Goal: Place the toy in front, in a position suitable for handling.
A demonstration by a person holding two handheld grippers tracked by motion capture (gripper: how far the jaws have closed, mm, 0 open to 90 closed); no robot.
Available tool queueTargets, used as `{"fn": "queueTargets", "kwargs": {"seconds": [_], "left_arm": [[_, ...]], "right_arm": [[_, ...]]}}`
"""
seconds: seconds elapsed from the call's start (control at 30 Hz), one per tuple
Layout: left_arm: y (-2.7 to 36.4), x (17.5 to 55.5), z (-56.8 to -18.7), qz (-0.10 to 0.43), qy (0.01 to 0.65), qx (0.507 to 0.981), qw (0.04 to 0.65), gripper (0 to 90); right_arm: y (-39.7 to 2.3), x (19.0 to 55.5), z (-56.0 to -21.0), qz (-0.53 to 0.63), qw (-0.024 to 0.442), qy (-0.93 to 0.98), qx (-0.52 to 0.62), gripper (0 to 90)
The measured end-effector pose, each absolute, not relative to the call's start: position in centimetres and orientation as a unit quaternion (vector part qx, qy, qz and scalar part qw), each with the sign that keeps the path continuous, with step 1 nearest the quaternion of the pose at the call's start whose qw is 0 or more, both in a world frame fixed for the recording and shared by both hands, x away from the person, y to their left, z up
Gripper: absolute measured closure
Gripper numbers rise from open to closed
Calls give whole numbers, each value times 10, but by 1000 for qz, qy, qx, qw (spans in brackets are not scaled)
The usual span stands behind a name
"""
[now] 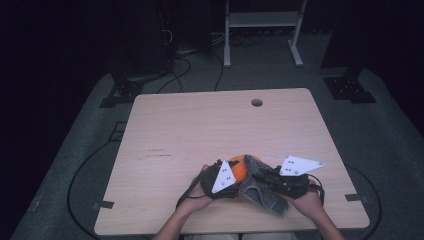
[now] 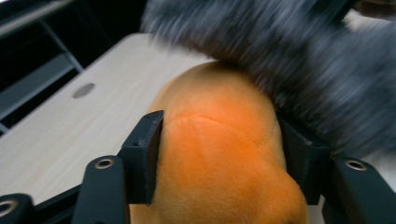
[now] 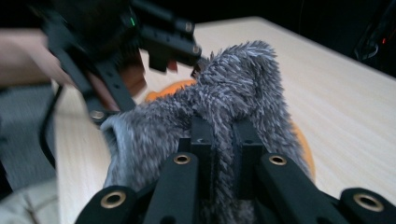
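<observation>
Orange plush ball (image 1: pixel 238 171) sits on the desk (image 1: pixel 200 130) clamped in the left claw (image 2: pixel 219 154), so the right claw (image 3: pixel 223 140), pinched on the grey furry cover (image 1: pixel 260 187) beside it, should peel slowly away

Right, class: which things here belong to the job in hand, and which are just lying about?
In the job:
- orange plush toy, between the left gripper fingers
- grey furry fabric, pinched by the right gripper

Lying about:
- table
- white frame on the floor
- floor cables
</observation>
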State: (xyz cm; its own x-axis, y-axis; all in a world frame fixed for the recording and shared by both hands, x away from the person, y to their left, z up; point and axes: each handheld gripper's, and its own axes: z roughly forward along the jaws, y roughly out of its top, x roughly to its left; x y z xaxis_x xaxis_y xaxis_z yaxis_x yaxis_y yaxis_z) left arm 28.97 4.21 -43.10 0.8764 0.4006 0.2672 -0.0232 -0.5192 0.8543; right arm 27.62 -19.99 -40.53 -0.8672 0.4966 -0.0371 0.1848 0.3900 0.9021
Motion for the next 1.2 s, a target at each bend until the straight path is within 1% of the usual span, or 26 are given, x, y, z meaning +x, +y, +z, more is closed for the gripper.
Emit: {"fn": "queueTargets", "kwargs": {"seconds": [0.03,0.07,0.1,0.13,0.17,0.2,0.27,0.43,0.47,0.53,0.57,0.6,0.63,0.67,0.7,0.77,0.8,0.83,0.87,0.9,0.93,0.97,1.0,1.1,1.13,1.2], "left_arm": [[50,296,-432,171,152,832,505,230],[53,299,-432,150,172,827,514,184],[56,302,-432,133,187,824,518,166],[56,302,-432,133,187,824,518,163],[58,304,-433,119,203,818,525,194],[59,304,-434,114,207,818,524,194],[62,303,-433,132,201,831,501,307],[71,307,-434,123,196,840,491,317],[75,310,-432,104,199,836,501,291],[76,311,-430,91,205,831,509,167],[76,312,-428,80,214,821,523,167],[77,314,-428,69,226,810,537,111],[76,316,-428,70,240,808,533,111],[74,317,-430,84,250,816,514,65],[72,321,-437,61,264,822,501,66],[72,320,-439,57,265,820,504,85],[68,314,-442,73,245,825,504,231],[68,314,-442,73,245,825,504,294],[65,310,-439,97,235,822,509,353],[65,308,-437,113,227,817,518,353],[64,306,-433,127,215,809,532,380],[63,304,-430,149,201,802,543,391],[62,304,-429,151,195,801,546,391],[59,309,-436,137,197,820,519,364],[61,311,-443,127,204,823,514,348],[67,314,-445,114,218,822,514,319]], "right_arm": [[-203,282,-418,510,133,820,223,812],[-204,283,-421,513,127,817,228,812],[-205,282,-421,511,129,819,227,812],[-205,282,-421,511,129,819,227,812],[-200,278,-418,499,143,827,216,812],[-200,278,-418,499,143,827,216,812],[-200,280,-419,499,140,826,222,812],[-217,292,-430,492,136,817,268,812],[-219,292,-431,494,131,816,270,812],[-216,290,-430,491,132,820,263,812],[-216,290,-430,491,132,820,263,812],[-213,287,-428,488,135,826,248,811],[-213,287,-428,488,135,826,248,811],[-213,285,-428,490,129,828,241,811],[-214,285,-428,488,127,830,241,811],[-216,286,-429,487,125,830,241,810],[-221,289,-431,489,119,827,252,810],[-221,289,-431,489,119,827,252,810],[-222,289,-430,490,119,825,255,811],[-222,289,-430,490,119,825,255,811],[-222,288,-427,490,125,824,254,811],[-223,284,-416,507,135,815,245,811],[-223,284,-416,507,135,815,245,811],[-223,285,-412,517,140,809,244,811],[-222,288,-416,510,144,811,250,811],[-224,298,-435,496,126,815,272,810]]}}
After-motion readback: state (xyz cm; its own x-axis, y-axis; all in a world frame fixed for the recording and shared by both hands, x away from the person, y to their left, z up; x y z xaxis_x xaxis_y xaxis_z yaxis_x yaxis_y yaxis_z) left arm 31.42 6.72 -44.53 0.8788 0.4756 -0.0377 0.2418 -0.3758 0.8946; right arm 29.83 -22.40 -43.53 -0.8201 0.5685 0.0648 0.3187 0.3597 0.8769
